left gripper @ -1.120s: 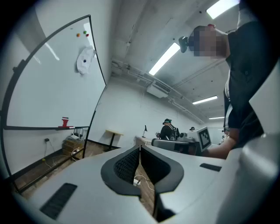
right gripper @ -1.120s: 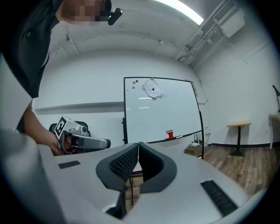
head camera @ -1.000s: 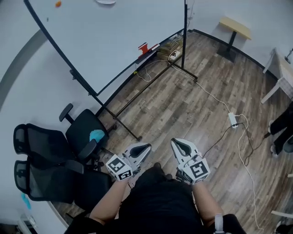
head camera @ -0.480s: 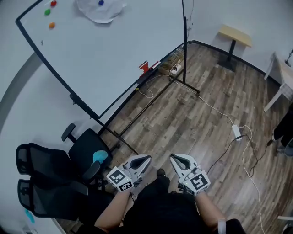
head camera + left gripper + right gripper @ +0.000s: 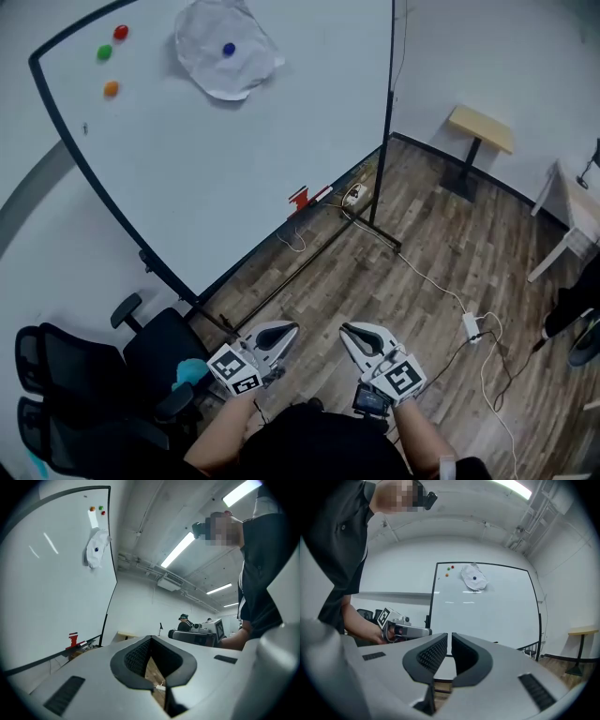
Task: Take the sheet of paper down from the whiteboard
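Note:
A crumpled white sheet of paper hangs high on the whiteboard, pinned by a blue magnet. It also shows in the left gripper view as the paper and in the right gripper view as the paper. Both grippers are held level in front of the person, far below and short of the board. My left gripper is shut and empty, its jaws pressed together. Beside it my right gripper is shut too, with only a thin slit at its tips and nothing in it.
Red, green and orange magnets sit at the board's top left. A red item lies on the board's tray. Black office chairs stand at lower left. Cables and a power strip cross the wooden floor. A small table stands by the far wall.
The view has swung up the board, so the paper and magnets have come fully into sight. Both grippers have moved forward together, still shut.

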Available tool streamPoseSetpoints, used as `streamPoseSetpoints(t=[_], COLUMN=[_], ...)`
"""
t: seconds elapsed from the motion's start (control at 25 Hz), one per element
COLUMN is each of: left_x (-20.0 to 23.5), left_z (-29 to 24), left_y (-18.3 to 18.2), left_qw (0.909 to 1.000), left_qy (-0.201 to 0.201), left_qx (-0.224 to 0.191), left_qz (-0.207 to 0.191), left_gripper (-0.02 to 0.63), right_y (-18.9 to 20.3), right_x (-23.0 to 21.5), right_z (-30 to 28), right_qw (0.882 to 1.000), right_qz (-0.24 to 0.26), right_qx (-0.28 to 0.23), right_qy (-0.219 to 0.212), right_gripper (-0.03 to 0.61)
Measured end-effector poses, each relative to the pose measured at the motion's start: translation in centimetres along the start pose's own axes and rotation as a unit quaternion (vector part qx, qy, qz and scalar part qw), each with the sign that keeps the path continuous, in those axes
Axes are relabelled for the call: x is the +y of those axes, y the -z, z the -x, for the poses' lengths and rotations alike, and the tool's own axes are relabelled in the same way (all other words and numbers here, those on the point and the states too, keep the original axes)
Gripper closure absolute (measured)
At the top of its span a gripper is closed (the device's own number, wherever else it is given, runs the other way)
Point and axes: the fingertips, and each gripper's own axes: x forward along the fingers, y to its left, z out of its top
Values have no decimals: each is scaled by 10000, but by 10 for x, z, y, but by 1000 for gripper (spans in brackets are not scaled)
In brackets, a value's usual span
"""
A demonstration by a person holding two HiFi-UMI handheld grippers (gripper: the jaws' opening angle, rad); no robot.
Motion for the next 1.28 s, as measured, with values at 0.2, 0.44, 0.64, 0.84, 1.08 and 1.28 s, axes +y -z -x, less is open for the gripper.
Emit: streamPoseSetpoints(t=[0.2,0.44,0.64,0.84,1.08,1.28], left_x=[27,60,88,119,168,188], left_z=[-21,-39,-63,-81,-100,-140], left_y=[-7,14,10,15,-2,-14], left_qw=[9984,9989,9993,9985,9900,9823], left_qy=[438,415,234,-287,-1403,-1869], left_qx=[111,210,235,401,148,-6], left_qz=[-344,-106,-190,-254,-84,-129], left_gripper=[601,601,601,601,601,601], right_y=[1,24,27,39,37,36], right_x=[-21,-46,-92,-127,-164,-219], right_z=[-28,-45,-62,-103,-148,-156], right_qw=[9998,9994,9985,9955,9819,9713], right_qz=[-144,-300,-541,-721,-817,-805], right_qx=[-147,104,-44,-168,-78,30], right_qy=[43,147,67,-597,-1709,-2238], right_gripper=[558,557,558,558,558,558])
